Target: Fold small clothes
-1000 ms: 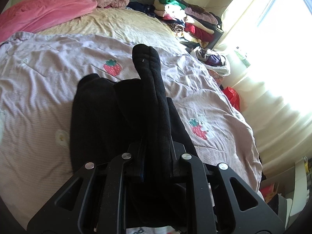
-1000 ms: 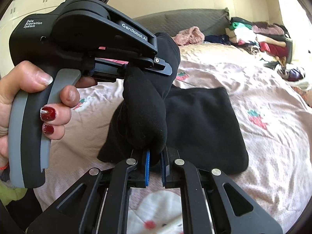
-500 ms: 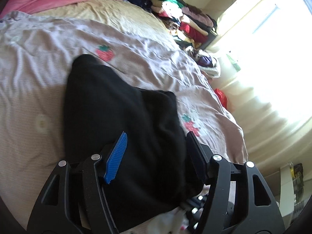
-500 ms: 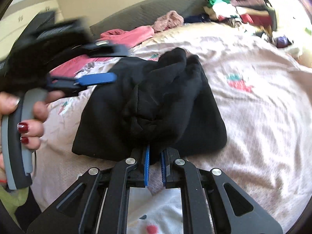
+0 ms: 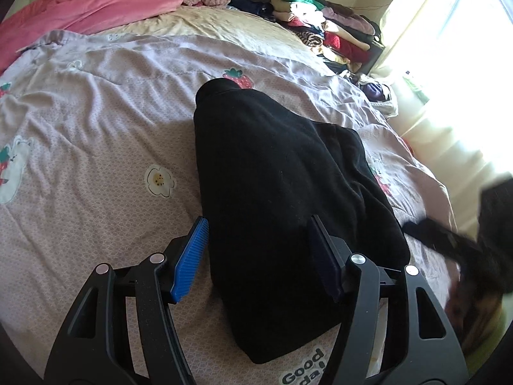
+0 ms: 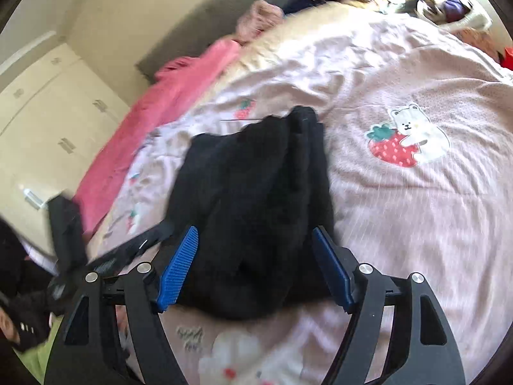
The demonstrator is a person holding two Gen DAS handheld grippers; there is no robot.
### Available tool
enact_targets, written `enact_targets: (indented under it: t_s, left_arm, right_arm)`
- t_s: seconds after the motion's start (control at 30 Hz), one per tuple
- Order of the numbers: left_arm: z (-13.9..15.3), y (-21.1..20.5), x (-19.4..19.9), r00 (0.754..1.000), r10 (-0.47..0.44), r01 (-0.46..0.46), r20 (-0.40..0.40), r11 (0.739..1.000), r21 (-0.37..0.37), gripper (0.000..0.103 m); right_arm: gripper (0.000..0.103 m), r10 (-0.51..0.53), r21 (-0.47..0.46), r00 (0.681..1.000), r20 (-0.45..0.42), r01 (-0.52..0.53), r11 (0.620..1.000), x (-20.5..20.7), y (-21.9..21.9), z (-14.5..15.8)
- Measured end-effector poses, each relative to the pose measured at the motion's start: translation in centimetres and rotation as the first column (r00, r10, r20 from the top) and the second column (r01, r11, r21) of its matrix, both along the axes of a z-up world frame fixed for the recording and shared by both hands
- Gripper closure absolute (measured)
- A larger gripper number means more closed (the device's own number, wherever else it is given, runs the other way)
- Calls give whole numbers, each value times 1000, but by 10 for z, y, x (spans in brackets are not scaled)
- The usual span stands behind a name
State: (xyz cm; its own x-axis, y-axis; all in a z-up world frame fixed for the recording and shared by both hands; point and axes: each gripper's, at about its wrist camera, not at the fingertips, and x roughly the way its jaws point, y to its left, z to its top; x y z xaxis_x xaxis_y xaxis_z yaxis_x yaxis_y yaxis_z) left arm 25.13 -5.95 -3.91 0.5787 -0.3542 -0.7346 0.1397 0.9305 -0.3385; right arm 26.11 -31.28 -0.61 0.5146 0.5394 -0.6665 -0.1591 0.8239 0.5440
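Garment: a folded black fleece garment is lying flat on the bed, near its front edge.
Bed cover: a wrinkled lilac quilt printed with strawberries and bears is carrying the garment.
Left gripper: jaws are standing apart, straddling the garment's near end; the pads are not pressing on it.
Right gripper: jaws are opening, with the garment's near edge lying between them, unclamped.
Far edge: a pink blanket and a pile of stacked mixed clothes are resting there.
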Motion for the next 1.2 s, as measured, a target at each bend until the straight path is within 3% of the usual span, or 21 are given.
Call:
enact_targets:
  t_s: [0.17,0.2,0.23,0.33,0.47,0.6,0.67,0.83,0.97,1.2]
  left_arm:
    - [-1,-2,-4,1000,-16,16,7,1000,14,47]
    - [-1,-3,-5,1000,-18,18,7,1000,17,46]
    - [-1,-4,-5,1000,-22,22,8,1000,15,46]
    - [1,-7,-4,999,-30,30,11,999,12,46]
    - [5,-15,-3,998,-64,64,24,998,6,42]
    - [-1,-25,1,998,-67,66,3,997,39,41]
    - [-3,-26,2,998,-68,68,-1,997,40,40]
    - [-5,-23,2,998,-61,61,-5,997,37,40]
    - [-6,-20,0,998,-62,62,-6,998,26,40]
    - [-5,-12,-14,998,-64,64,-1,998,20,40]
  right_arm:
    - [31,42,-32,996,-84,-44,999,36,18,-14]
    - [39,53,-32,995,-86,-56,998,37,22,-15]
    - [79,85,-32,993,-80,-87,996,38,27,-17]
    - [86,145,-149,989,-13,-145,978,37,41,-2]
    - [86,150,-279,984,100,-117,953,33,35,23]
    - [79,137,-365,990,37,-114,924,42,35,-9]
    - [66,125,-390,991,38,-101,916,40,33,-17]
    - [58,66,-414,988,143,-1,910,15,26,9]
    - [54,98,-333,972,215,-22,943,-13,26,40]
    - [52,167,-352,976,140,-109,930,-30,43,24]
